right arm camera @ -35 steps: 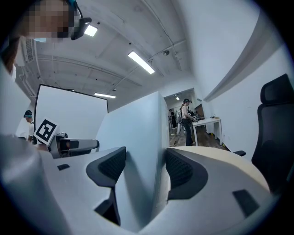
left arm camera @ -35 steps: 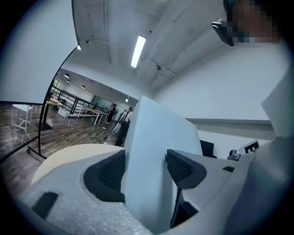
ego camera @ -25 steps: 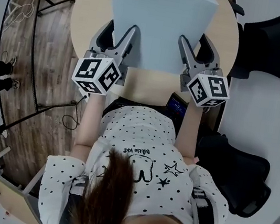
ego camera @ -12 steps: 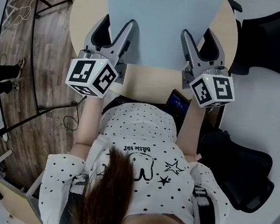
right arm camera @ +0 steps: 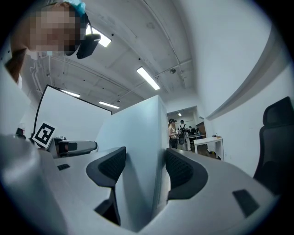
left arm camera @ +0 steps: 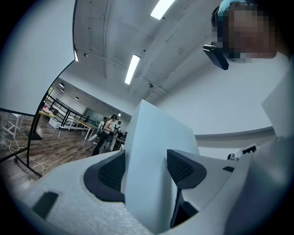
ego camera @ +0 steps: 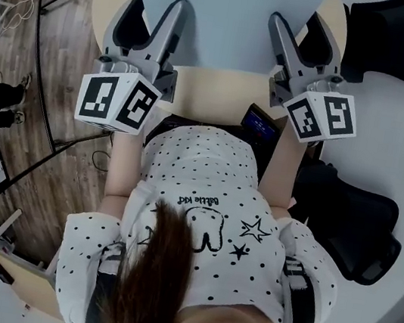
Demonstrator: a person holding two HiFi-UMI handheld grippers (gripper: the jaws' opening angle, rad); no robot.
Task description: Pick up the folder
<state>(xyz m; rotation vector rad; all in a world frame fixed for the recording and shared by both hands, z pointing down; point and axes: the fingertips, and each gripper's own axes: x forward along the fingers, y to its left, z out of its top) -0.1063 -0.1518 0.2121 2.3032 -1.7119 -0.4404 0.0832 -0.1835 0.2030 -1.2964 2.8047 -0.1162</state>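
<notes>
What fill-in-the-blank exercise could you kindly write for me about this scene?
1. The left gripper and the right gripper are both shut on the ____.
2. The table is ____ in shape.
3. The chair beside the table is ____ in colour.
Missing words: folder; round; black.

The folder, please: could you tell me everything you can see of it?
The folder is a plain, pale blue-grey sheet, thin and stiff, looking like plastic or card, closed and unmarked. The left gripper and right gripper each clamp its near edge, one toward each corner, pads pressed on both faces. In both gripper views it stands steeply, rising toward the ceiling. It hangs over the round table. Its far edge runs out of the head view.
</notes>
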